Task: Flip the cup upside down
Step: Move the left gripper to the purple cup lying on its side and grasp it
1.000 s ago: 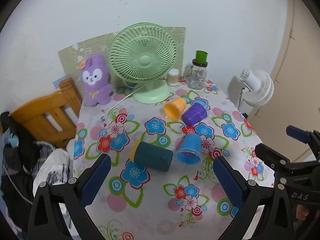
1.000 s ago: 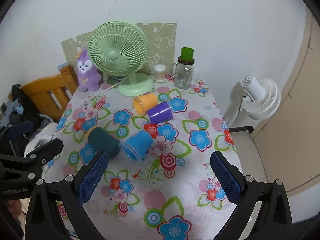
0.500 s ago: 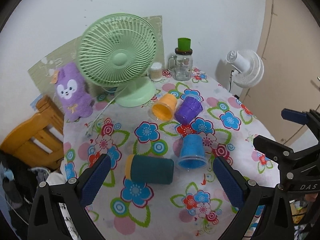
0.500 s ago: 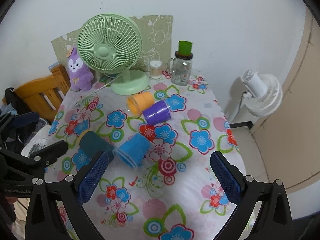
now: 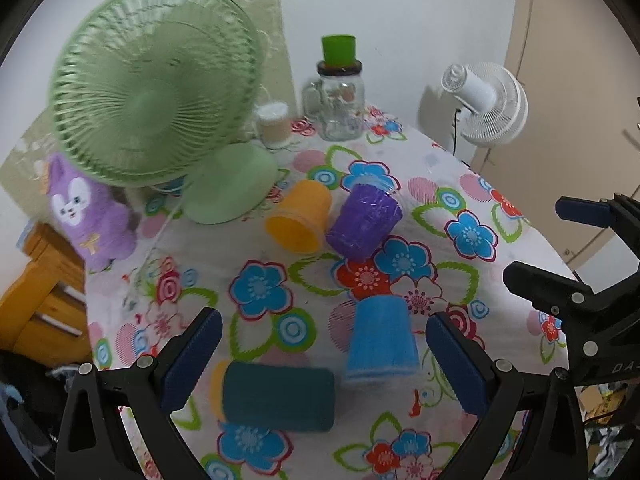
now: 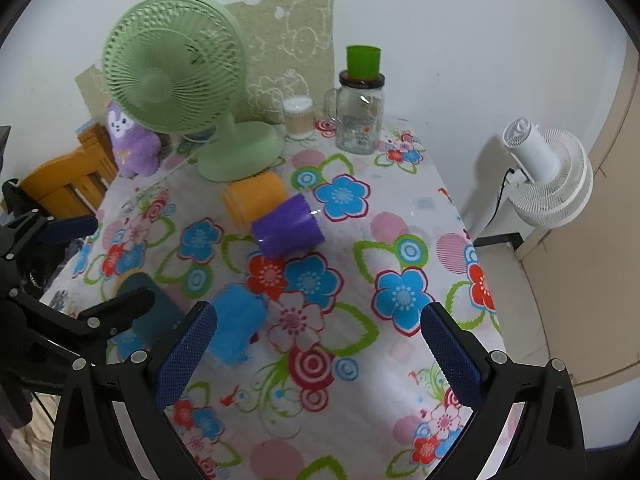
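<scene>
Several cups lie on their sides on the floral tablecloth (image 5: 460, 208). A dark teal cup (image 5: 278, 396) and a blue cup (image 5: 382, 340) lie just ahead of my open left gripper (image 5: 320, 364), between its fingers. An orange cup (image 5: 300, 216) and a purple cup (image 5: 364, 220) lie farther back, touching. In the right wrist view the blue cup (image 6: 236, 328) sits by the left finger of my open, empty right gripper (image 6: 320, 352); the teal cup (image 6: 154, 316) is partly hidden by the left gripper. The purple cup (image 6: 286, 226) and orange cup (image 6: 254, 198) lie mid-table.
A green desk fan (image 5: 160, 108), a purple plush (image 5: 90, 212), a small jar (image 5: 274, 124) and a glass mug jar with a green cup on top (image 5: 340, 96) stand at the back. A white fan (image 6: 548, 176) stands right of the table; a wooden chair (image 5: 36, 304) left.
Both grippers have moved forward and lower over the table, so the cups look bigger and closer. The left gripper has closed in on the teal and blue cups. No cup has moved.
</scene>
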A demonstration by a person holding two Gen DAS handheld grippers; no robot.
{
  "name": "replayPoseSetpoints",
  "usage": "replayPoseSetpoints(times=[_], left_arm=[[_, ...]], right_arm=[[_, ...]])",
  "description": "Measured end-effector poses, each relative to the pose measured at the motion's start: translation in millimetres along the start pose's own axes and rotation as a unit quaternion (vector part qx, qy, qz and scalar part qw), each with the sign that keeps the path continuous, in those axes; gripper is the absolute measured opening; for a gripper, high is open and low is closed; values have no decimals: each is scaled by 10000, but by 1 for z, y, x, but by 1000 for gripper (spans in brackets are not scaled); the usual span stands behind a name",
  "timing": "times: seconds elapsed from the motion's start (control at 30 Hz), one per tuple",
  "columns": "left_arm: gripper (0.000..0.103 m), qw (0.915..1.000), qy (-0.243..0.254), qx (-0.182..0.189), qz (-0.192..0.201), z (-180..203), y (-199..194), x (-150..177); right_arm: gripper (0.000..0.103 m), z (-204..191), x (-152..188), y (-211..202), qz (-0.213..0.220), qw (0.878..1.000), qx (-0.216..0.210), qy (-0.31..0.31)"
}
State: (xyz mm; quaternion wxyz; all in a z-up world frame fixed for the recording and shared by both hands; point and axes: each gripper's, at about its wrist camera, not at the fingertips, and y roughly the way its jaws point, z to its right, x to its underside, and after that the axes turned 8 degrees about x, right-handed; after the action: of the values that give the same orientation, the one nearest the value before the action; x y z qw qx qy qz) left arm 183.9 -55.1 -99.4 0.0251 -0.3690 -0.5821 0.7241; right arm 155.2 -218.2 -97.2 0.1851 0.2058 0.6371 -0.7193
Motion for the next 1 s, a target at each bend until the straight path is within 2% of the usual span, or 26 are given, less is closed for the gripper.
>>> replayPoseSetpoints(times=[0.13,0.6,1.0], left_arm=[[103,9999,114,93,-70,4,21,-13],[101,9966,690,71,-441,21,99,-57],[99,9929,952,139,-693,28,144,-74]], right_arm=[[103,13,-3,20,-80,9999,68,29],[103,50,-21,87,-340,9992,-77,188],[103,66,-25,127,-629,9974,-266,227]])
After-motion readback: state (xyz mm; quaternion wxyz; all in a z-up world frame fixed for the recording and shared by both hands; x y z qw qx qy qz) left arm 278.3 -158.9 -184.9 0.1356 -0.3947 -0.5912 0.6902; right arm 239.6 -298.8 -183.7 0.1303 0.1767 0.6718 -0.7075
